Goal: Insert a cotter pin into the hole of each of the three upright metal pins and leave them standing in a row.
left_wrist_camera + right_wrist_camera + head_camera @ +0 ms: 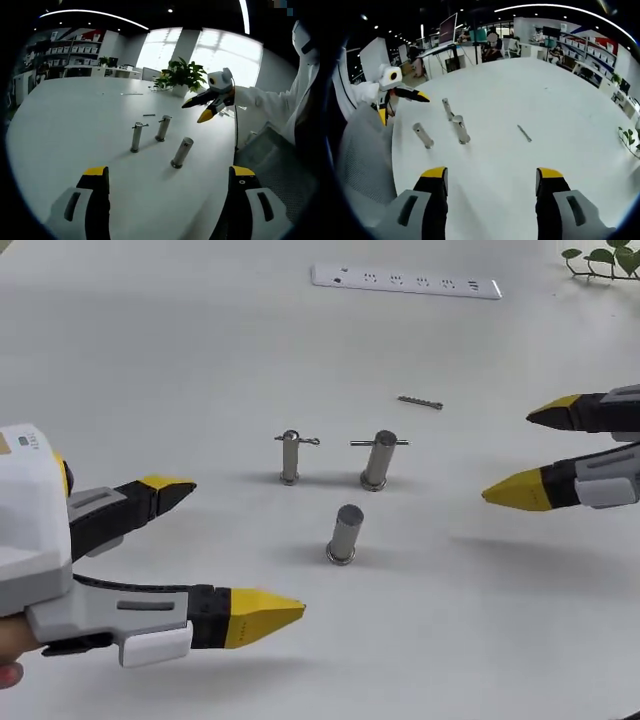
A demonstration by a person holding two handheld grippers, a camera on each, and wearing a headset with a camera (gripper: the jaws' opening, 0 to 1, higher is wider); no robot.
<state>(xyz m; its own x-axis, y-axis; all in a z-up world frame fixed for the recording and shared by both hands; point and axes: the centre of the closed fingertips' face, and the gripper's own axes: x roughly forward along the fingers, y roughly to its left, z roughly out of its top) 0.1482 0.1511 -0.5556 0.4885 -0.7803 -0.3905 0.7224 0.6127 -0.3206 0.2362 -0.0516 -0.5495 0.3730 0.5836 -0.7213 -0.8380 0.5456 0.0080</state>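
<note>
- My left gripper (245, 548) has its yellow-tipped jaws spread wide with nothing between them. It hovers low over the near left of the table (150, 360).
- My right gripper (508, 456) is also parted and holds nothing. It hangs off to the right, well apart from the pins.
- The near metal pin (344, 535) stands upright between the two grippers, closest to me, with a plain top.
- Behind it, the far-left metal pin (290, 460) stands upright with a looped cotter pin (300, 440) through its head.
- Just beside that one, the far-right metal pin (377, 460) is upright with a straight cotter pin (392, 443) crossing its top.
- These two stand side by side, with the near one set forward, so I see a triangle rather than a line.
- A loose cotter pin (420, 402) lies flat on the table beyond the far-right pin, touching nothing.
- The tabletop is white, smooth and matte, and soft shadows fall under the pins and grippers.
- A white power strip (405, 282) lies along the far edge, and a leafy sprig (605, 260) shows at the far right corner.
- In the left gripper view I see a potted plant (182, 77) at the table's end, bright windows (225, 52) behind it, shelves (60, 52) to the left, and a white sleeve (265, 102) behind the right gripper.
- The right gripper view shows an open office with desks and a monitor (447, 27).
</note>
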